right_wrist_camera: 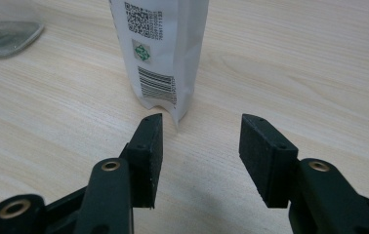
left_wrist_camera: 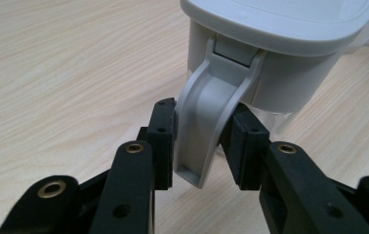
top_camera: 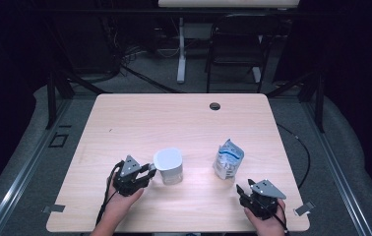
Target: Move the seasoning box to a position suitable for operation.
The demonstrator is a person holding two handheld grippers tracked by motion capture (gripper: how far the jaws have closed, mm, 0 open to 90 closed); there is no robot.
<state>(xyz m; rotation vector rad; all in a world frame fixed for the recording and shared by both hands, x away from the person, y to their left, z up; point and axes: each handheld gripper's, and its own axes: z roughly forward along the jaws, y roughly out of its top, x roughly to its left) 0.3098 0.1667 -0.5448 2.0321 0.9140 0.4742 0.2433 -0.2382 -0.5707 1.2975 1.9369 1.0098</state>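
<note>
- I see the light wooden rectangular table (top_camera: 139, 118); it has rounded corners and one round dark grommet hole (top_camera: 215, 106) near its far edge.
- I note grey carpeted floor (top_camera: 36, 162) on all sides of the table.
- I see a black metal-framed chair (top_camera: 236, 49) beyond the far edge, with a white upright desk leg (top_camera: 180, 49) to its left.
- I note dark loose cables (top_camera: 135, 54) on the floor behind.

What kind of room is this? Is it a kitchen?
Probably not a kitchen. It looks like a lab or workshop set up for recording: a wooden table ringed by dark curtains, cables on the floor, and a folding chair behind. A jug and a bag stand on the table.
</note>
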